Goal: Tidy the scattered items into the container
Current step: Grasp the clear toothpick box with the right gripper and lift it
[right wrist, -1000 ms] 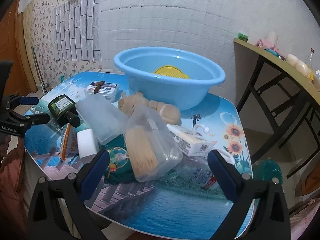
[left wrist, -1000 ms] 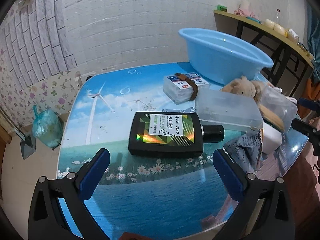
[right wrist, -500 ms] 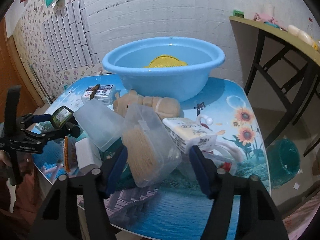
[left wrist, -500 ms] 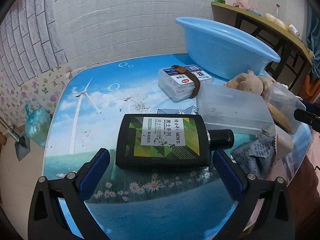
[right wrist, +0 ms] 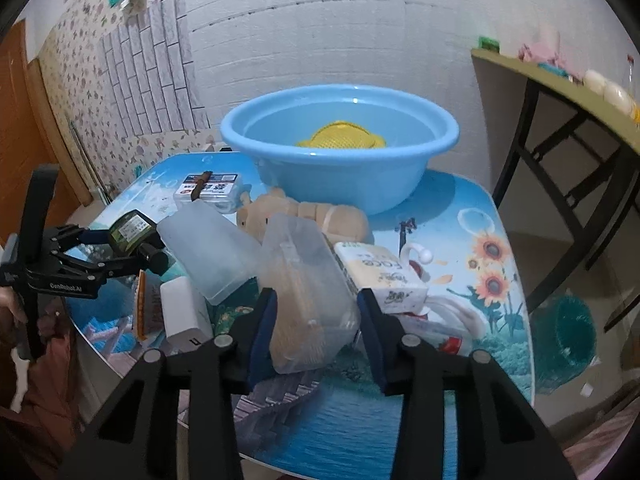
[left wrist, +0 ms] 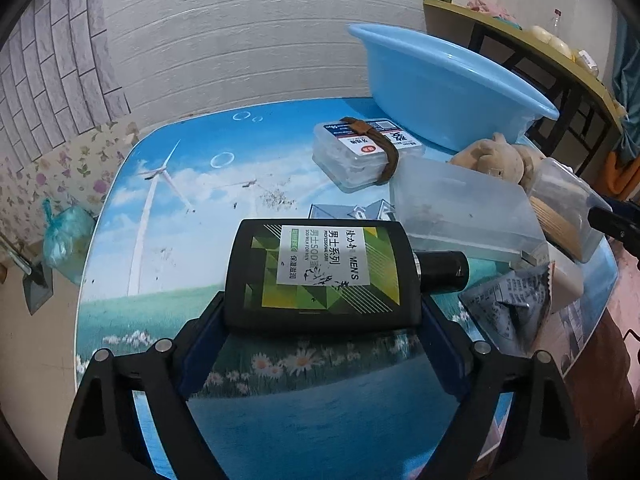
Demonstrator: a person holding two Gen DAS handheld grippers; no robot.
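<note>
The black lotion bottle (left wrist: 320, 276) lay flat on the desk (left wrist: 256, 168), label up, cap pointing right toward the clutter. The left gripper (left wrist: 320, 320) had its jaws pressed against the bottle's two short ends, pinching it across its near edge. It looked rigid and fairly heavy if full, with smooth glossy sides that might slip, so a hold deeper along the flat body would likely serve better than the corners near the neck.

The clear toothpick tub (right wrist: 308, 296) sat at the front of the pile, tilted, between the jaws of the right gripper (right wrist: 316, 320), which were closed in on its sides. It was probably light and thin-walled, apt to flex or pop its lid under a hard squeeze. Whether both pads were truly bearing on it was hard to judge, since the tub's lower part hid the contact.

Just beside it lay a frosted plastic box (right wrist: 208, 248), a plush bear (right wrist: 304, 216), a tissue pack (right wrist: 380, 276) and a white block (right wrist: 184, 312). Behind them stood the blue basin (right wrist: 340, 152), holding something yellow (right wrist: 340, 138) only partly seen over the rim. A strapped card box (left wrist: 366, 152) rested near the basin. A crumpled sachet (left wrist: 508, 300) at the desk's edge was partly cut off, its print unreadable.
</note>
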